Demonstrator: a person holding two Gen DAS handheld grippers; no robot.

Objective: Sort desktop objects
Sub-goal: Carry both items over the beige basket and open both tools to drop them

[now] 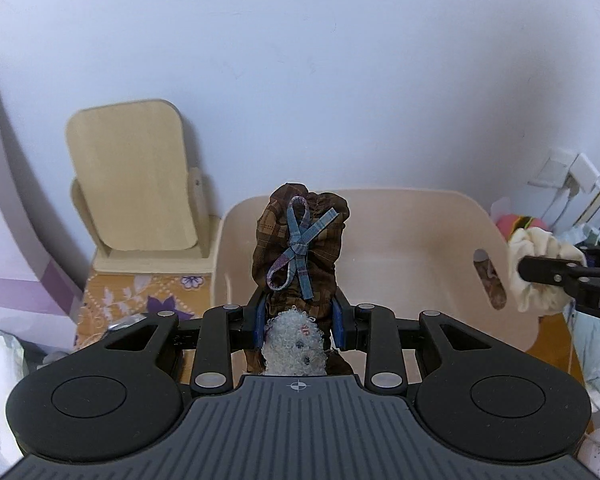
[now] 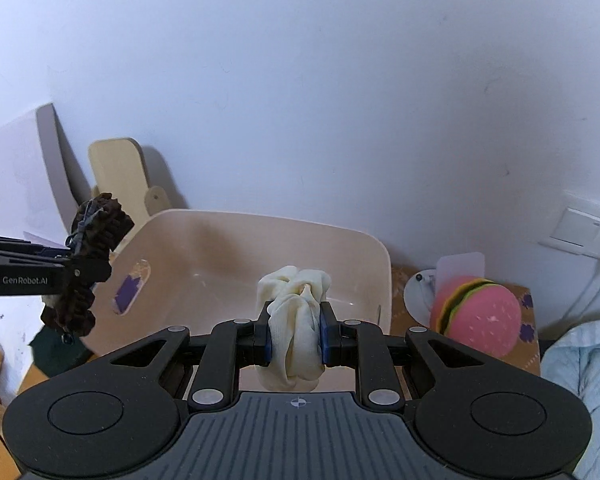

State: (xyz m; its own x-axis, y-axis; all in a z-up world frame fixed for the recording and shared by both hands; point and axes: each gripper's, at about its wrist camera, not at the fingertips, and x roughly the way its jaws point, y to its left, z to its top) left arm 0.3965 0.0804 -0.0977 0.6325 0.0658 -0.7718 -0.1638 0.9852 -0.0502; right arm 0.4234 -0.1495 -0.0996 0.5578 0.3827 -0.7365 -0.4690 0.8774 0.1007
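Your left gripper (image 1: 299,322) has its jaws clamped on the brown scrunchie (image 1: 300,240) and your right gripper (image 2: 295,338) on the cream scrunchie (image 2: 296,320), both held over the open bin (image 2: 220,240); only the right view shows the burger toy (image 2: 480,316) beyond the bin's right rim.

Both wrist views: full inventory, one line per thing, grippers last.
brown scrunchie: 1, brown plaid with blue ribbon bow, clamped in left gripper
cream scrunchie: 1, cream, clamped in right gripper
bin: 1, beige, slot handles, ahead of both grippers
burger toy: 1, pink, right of bin
wooden stand: 1, light wood, left of bin by wall
tablecloth: 1, orange with purple flowers, under bin
wall socket: 1, white, right wall
left gripper: 1, black, shut
right gripper: 1, black, shut
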